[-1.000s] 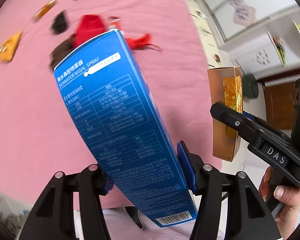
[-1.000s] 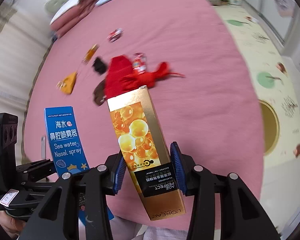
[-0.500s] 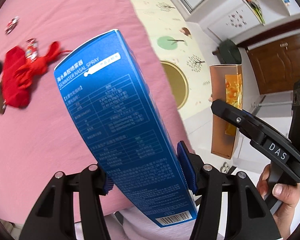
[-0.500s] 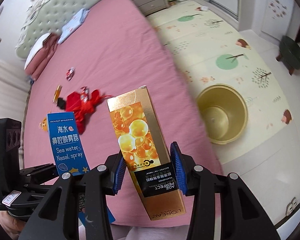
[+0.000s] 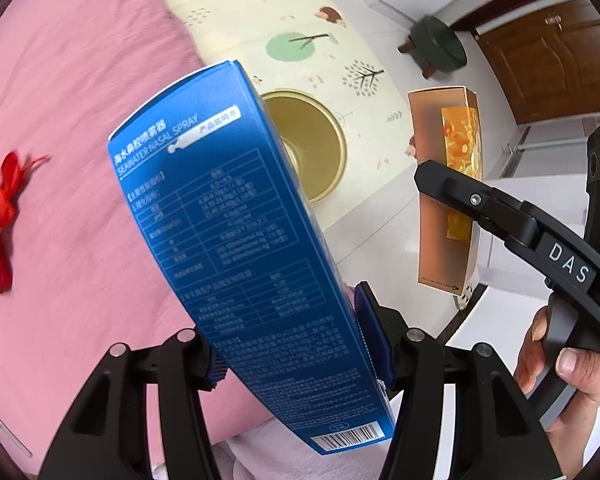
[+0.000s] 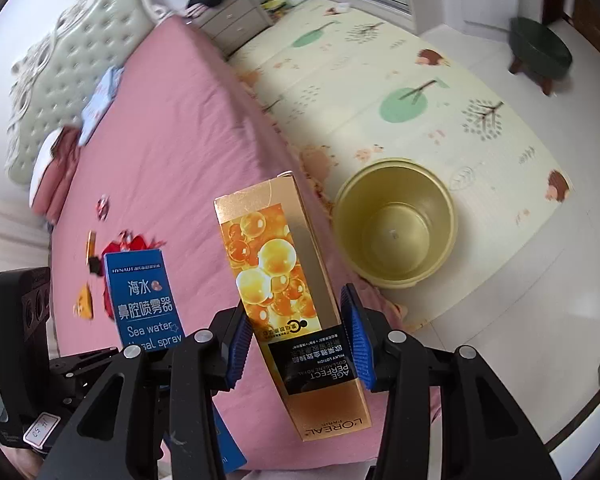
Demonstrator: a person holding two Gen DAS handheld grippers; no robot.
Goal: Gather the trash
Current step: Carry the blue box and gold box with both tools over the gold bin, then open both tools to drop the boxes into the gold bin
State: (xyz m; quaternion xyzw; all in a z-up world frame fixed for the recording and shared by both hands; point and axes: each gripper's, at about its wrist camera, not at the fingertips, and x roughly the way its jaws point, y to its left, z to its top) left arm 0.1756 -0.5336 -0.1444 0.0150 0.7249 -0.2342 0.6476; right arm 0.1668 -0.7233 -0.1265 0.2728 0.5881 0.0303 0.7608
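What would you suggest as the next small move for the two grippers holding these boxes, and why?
Probably carry both on until they hang over the gold bin. The left gripper clamps the blue box, the right gripper the gold box, and the bin stands empty on the mat beside the bed, not yet below either.

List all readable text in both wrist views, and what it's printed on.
"SEAWATER NASAL SPRAY": blue box back.
"HYNAUT", "Sea water", "Nasal spray", Chinese characters: blue box front.
"AGE PERFECT", "MILKY LOTION", "L'OREAL": gold box, upside down.
"DAS": right tongs arm.
Blue box table, barcode digits and the white handwritten tag: unreadable.
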